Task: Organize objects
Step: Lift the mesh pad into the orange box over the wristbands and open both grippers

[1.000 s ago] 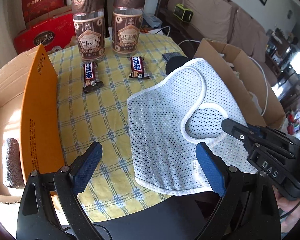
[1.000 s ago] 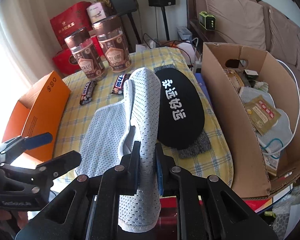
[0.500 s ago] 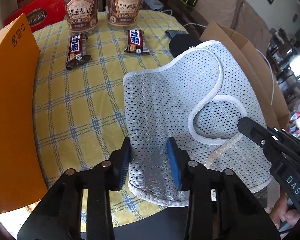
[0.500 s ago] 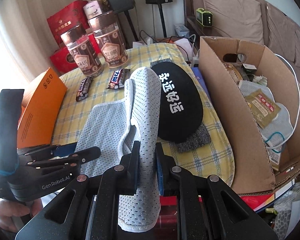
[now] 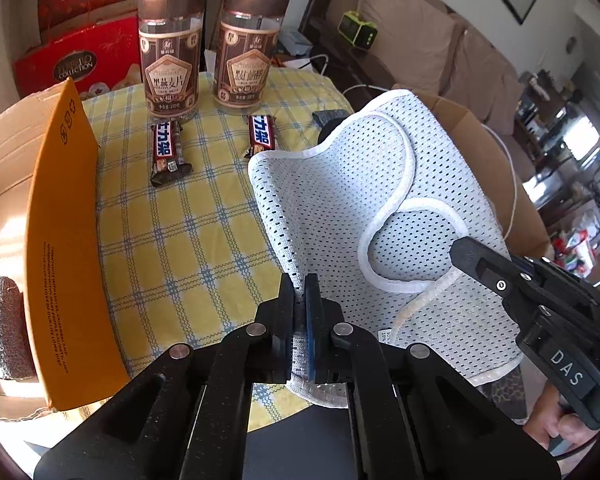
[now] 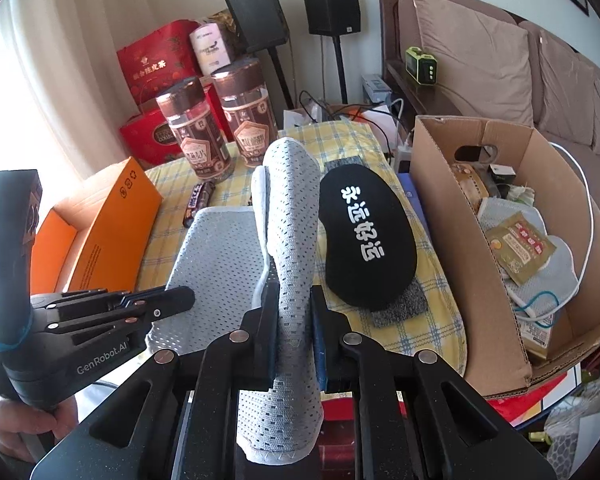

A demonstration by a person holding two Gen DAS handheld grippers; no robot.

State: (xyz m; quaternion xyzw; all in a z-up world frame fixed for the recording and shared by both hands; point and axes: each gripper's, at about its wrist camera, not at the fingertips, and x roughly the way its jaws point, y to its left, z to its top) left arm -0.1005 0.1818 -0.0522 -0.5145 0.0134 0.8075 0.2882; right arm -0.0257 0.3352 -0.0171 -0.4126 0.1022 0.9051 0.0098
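A white mesh vest (image 5: 352, 200) hangs lifted over the yellow checked table (image 5: 172, 240). My left gripper (image 5: 300, 292) is shut on the vest's near left edge. My right gripper (image 6: 294, 300) is shut on a bunched fold of the same vest (image 6: 288, 216); it shows from the side in the left wrist view (image 5: 500, 276). A black eye mask with white characters (image 6: 366, 236) lies on the table right of the vest, on a grey cloth (image 6: 400, 306).
Two brown jars (image 5: 168, 68) (image 5: 248, 60) stand at the table's far edge, two chocolate bars (image 5: 166, 152) (image 5: 262, 134) in front of them. An orange box (image 5: 60, 240) flanks the left, a cardboard box with items (image 6: 516, 240) the right.
My left gripper moved in and closed from wide open onto the vest's near edge. The right gripper kept its hold, and the vest lifted a little.
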